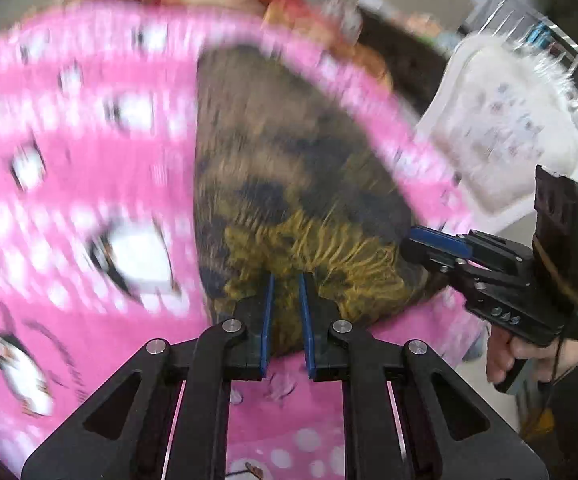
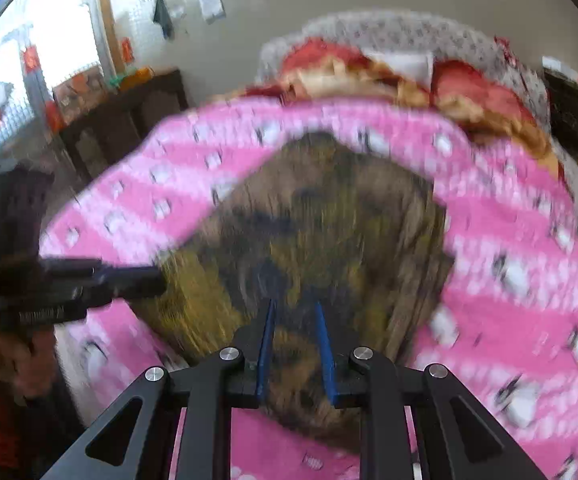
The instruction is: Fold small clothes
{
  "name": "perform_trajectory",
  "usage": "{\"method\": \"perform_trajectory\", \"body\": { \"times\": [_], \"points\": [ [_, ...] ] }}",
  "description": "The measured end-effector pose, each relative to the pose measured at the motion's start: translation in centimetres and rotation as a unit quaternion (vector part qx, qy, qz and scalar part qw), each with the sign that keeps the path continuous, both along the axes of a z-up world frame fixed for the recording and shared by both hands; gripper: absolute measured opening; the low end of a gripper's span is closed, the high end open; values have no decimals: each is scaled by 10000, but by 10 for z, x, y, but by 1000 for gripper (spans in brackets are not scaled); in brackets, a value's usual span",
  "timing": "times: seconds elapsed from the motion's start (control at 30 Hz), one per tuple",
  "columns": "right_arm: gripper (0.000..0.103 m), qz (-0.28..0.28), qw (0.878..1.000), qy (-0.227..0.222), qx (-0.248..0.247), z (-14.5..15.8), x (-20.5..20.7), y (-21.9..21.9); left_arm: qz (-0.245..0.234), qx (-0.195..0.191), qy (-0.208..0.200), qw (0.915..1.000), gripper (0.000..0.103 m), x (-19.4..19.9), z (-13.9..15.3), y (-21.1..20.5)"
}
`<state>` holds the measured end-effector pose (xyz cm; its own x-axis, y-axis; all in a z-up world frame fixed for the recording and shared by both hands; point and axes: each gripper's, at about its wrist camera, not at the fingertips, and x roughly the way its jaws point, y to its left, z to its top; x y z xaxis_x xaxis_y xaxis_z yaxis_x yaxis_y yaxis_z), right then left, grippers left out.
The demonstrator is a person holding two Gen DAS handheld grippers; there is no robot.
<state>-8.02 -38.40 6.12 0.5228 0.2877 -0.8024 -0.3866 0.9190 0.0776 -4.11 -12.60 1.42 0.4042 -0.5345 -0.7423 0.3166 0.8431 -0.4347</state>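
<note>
R gripper (image 2: 293, 312), blue fingers (image 2: 266, 344) slightly apart, over a brown-yellow patterned garment (image 2: 329, 232) lying on pink penguin-print blanket (image 2: 521, 248). L gripper (image 2: 145, 278) at garment's left edge, in a hand (image 2: 5, 356). Heavy blur; grip unclear. Red-patterned pillows (image 2: 469, 84) behind.

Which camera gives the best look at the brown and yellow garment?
The left wrist view: the garment is sharper there, its gathered yellow edge visible at the left claw. The right wrist view shows the same garment on the pink blanket, but heavily blurred.
</note>
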Motion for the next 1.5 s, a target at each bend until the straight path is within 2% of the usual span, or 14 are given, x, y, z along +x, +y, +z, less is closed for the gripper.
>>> {"method": "perform_trajectory", "body": {
  "times": [0.1, 0.17, 0.23, 0.33, 0.4, 0.57, 0.67, 0.8, 0.87, 1.07, 1.23, 1.33, 1.43, 1.5],
  "points": [
    [20, -366, 9973, 202, 603, -15, 2, -21, 13, -126, -49, 9999, 10, -2, 0, 3],
    [20, -398, 9963, 451, 609, -10, 7, -23, 30, -44, -63, 10000, 10, 1, 14, 5],
    [20, -464, 9963, 568, 457, 4, 15, -19, 168, -207, -249, 9993, 10, 10, 35, 10],
    [22, -630, 9975, -40, 328, 41, 33, -13, 483, -185, -667, 9964, 10, 51, 65, 9],
    [24, -1034, 9937, -386, 198, 56, 62, -9, 863, -38, -651, 9941, 10, 97, 73, 4],
    [24, -1831, 9808, -659, 121, 59, 135, 12, 1107, 197, -590, 9919, 10, 172, 63, -21],
    [24, -1912, 9792, -679, 28, 47, 172, 22, 1161, 382, -553, 9910, 10, 184, 49, -27],
    [24, -1949, 9808, -33, -39, -2, 206, 16, 1099, 355, -348, 9927, 12, 205, 12, -35],
    [24, -1917, 9813, -190, -26, -7, 205, 14, 1127, 280, -492, 9920, 12, 204, 6, -34],
    [27, -1883, 9818, -177, 197, -12, 210, 7, 1148, 605, -640, 9895, 12, 201, 7, -46],
    [31, -1781, 9836, -146, 259, -8, 203, 10, 1024, 601, -418, 9921, 13, 205, 15, -44],
    [32, -1528, 9882, -117, 26, 15, 187, 5, 850, 464, -154, 9952, 13, 199, 37, -24],
    [32, -1467, 9881, -460, -30, 42, 150, -15, 735, 365, -370, 9959, 13, 171, 51, 4],
    [32, -1536, 9866, -559, 8, 51, 128, -29, 607, 383, -303, 9970, 13, 150, 45, 17]
  ]
}}
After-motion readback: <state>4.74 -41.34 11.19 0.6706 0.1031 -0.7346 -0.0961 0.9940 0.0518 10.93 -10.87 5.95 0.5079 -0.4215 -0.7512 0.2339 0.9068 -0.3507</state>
